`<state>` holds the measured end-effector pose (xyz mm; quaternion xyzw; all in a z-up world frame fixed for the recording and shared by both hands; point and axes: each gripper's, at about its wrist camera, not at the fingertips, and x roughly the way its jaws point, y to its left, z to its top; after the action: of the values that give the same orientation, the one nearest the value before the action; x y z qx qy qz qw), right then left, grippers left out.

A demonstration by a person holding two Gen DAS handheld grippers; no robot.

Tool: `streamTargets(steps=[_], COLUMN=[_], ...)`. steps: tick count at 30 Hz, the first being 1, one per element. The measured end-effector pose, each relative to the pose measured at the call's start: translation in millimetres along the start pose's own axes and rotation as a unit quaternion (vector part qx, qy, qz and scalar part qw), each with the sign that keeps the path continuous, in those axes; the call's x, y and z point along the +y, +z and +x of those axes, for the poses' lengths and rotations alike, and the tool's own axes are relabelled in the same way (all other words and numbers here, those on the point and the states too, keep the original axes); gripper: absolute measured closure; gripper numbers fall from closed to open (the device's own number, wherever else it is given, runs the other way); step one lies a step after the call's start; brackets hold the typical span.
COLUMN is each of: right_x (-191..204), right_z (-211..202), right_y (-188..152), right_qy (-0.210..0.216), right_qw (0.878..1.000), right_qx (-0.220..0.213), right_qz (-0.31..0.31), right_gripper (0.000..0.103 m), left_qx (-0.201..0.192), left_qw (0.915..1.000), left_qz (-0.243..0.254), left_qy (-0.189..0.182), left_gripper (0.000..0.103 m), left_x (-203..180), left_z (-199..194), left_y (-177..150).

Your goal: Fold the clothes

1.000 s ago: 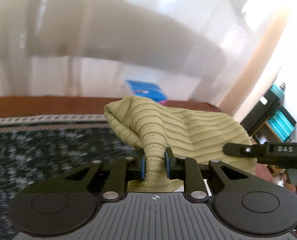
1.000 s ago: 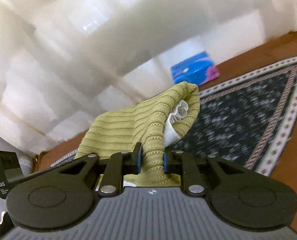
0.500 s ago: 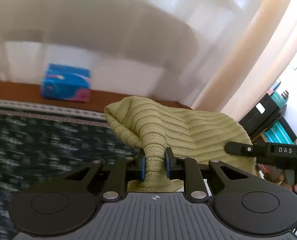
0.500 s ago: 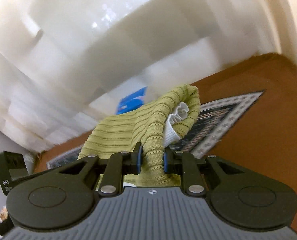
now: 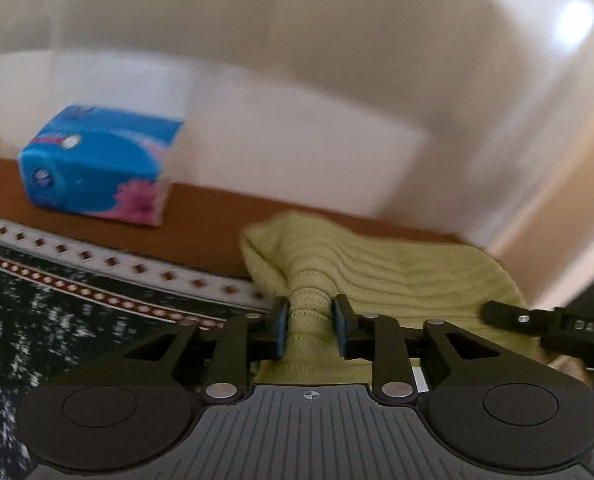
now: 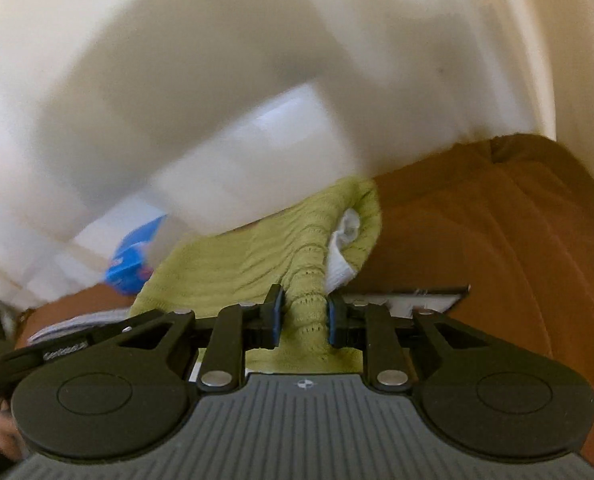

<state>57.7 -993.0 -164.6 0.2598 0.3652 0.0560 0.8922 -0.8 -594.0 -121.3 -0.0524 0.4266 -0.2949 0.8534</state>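
A light green ribbed knit garment hangs stretched between my two grippers. My left gripper is shut on one bunched corner of it. My right gripper is shut on the other corner, where the same garment shows a white inner label. The right gripper's black body shows at the right edge of the left wrist view. The rest of the garment below the jaws is hidden.
A blue tissue box stands on the brown surface by the white wall; it also shows in the right wrist view. A dark patterned mat with a white and red border lies in front. More brown surface spreads to the right.
Both grippers, still holding the garment, have swung right and tilted. The tissue box has shifted left in both views. The patterned mat has almost left the right wrist view.
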Motion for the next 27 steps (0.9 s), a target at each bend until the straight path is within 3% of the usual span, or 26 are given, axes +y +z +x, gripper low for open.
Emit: streamTargets(steps=[4,5,8,10,13,17,20,23,24,27], right_x=[-17.3,-21.8,-33.8,-34.6,-16.4,20.1,32.1,24.9,20.5,10.5], right_z=[29.5,28.6,19.5,7.1,-6.6,15.1,47.3,72.7,78.8,84.5], right_y=[-5.5,-6.1,-6.6,-3.1,10.2,24.2,24.2,21.2,19.8,16.9], right_qy=[-0.015,-0.014,-0.013,-0.021,-0.018,0.009,0.007,-0.025,-0.038,-0.029], right_qw=[1.000,1.000,1.000,0.999,0.998,0.994,0.991,0.992,0.992,0.994], right_qx=[0.008,0.008,0.004,-0.014,-0.046,-0.044,-0.030,-0.018,-0.020,-0.034], right_qz=[0.004,0.009,0.022,0.026,-0.029,-0.103,-0.129,-0.125,-0.123,-0.099], right_gripper=[0.061,0.056,0.054,0.053,0.054,0.056,0.056,0.057,0.059,0.060], left_qx=[0.016,0.019,0.017,0.003,-0.022,-0.027,-0.006,0.012,0.021,0.027], left_qw=[0.9999,0.9998,0.9997,0.9998,0.9989,0.9962,0.9951,0.9942,0.9943,0.9973], left_qz=[-0.003,0.004,0.018,0.019,0.016,0.048,0.078,0.106,0.104,0.067], left_qy=[0.000,0.000,0.002,-0.002,-0.037,-0.067,-0.061,-0.012,0.005,0.009], left_gripper=[0.048,0.045,0.039,0.042,0.043,0.043,0.042,0.040,0.033,0.034], left_x=[16.4,18.0,22.7,24.5,11.2,-18.0,-30.5,-26.7,-21.8,-7.9], left_z=[5.7,1.9,-14.8,-30.9,-38.8,-13.1,16.9,40.2,46.7,50.4], left_y=[0.7,0.6,4.7,12.2,36.4,53.7,52.9,38.5,34.4,30.2])
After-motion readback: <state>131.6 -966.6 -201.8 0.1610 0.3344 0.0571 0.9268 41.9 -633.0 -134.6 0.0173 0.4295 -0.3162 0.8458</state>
